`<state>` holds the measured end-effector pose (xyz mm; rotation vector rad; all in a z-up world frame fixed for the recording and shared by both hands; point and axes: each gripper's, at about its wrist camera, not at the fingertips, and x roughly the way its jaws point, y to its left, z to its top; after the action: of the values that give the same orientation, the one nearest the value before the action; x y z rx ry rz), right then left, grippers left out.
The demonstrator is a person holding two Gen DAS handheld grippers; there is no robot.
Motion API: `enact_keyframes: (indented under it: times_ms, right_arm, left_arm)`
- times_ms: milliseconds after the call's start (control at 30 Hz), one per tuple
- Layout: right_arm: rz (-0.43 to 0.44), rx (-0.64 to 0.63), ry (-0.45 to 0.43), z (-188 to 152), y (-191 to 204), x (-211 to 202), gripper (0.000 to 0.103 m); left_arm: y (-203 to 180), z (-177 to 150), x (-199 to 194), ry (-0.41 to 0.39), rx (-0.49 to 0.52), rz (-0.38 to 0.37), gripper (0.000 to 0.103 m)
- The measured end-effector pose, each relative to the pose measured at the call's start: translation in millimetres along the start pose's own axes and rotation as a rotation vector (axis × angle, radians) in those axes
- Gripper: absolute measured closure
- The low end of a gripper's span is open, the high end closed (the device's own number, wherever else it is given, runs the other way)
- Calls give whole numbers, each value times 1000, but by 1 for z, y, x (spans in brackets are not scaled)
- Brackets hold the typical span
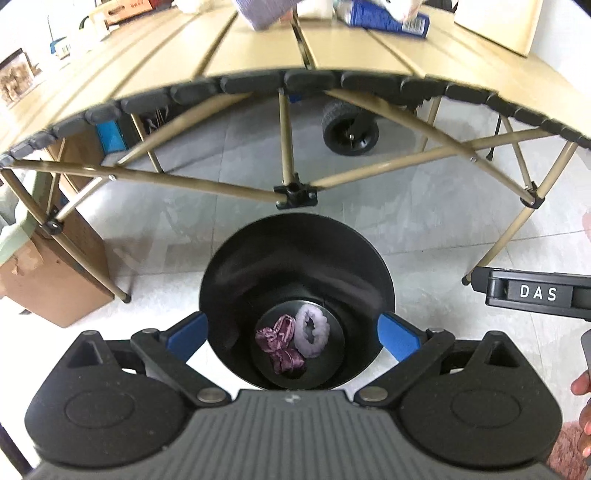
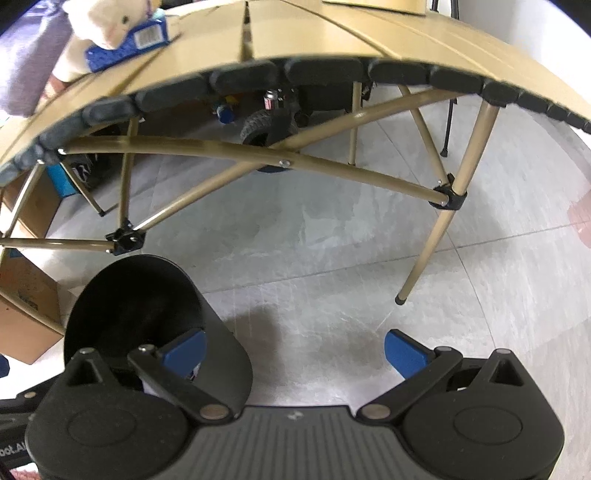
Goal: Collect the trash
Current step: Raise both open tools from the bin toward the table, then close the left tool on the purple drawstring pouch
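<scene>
A black bin (image 1: 236, 280) stands on the floor in front of the table. At its bottom lie a maroon velvet scrunchie (image 1: 280, 343) and a fluffy lavender scrunchie (image 1: 313, 328). My left gripper (image 1: 293, 338) hangs open right above the bin's mouth, one blue finger showing on each side of the rim and nothing held. In the right wrist view the bin (image 2: 147, 295) is at the lower left. My right gripper (image 2: 295, 352) is open over bare floor just right of it. Its body (image 1: 535, 295) appears at the right edge of the left wrist view.
A tan slatted folding table (image 1: 258, 55) with crossed legs (image 2: 432, 243) spans the back, carrying a blue packet (image 1: 388, 18), a white plush toy (image 2: 107, 18) and a purple item (image 1: 262, 11). A cardboard box (image 1: 48, 288) stands at left and a cart wheel (image 1: 351, 129) under the table. A hand (image 1: 583, 387) is at right.
</scene>
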<state>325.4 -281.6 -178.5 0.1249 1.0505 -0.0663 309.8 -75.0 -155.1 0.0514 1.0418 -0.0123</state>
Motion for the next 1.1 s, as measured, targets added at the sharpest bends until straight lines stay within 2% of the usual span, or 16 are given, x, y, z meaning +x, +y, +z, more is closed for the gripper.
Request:
enact_keyframes:
  times_ms: [267,567,833,1100]
  right_arm:
    - [58,-41,-113,-3,16,-45,0]
    - [120,-133,-276,3,33,-101,0]
    - [150,-140,-409,30,41,-124,0]
    - [170,-130,-531,68,49,-127,0]
  left_arm:
    - [16,2,-40,-127,-46,18,2]
    - [33,11,-95,-331,-125,20,2]
    - [35,29,-121,-470,-124,37,0]
    - [26,59,-120,-566,-120,67,0]
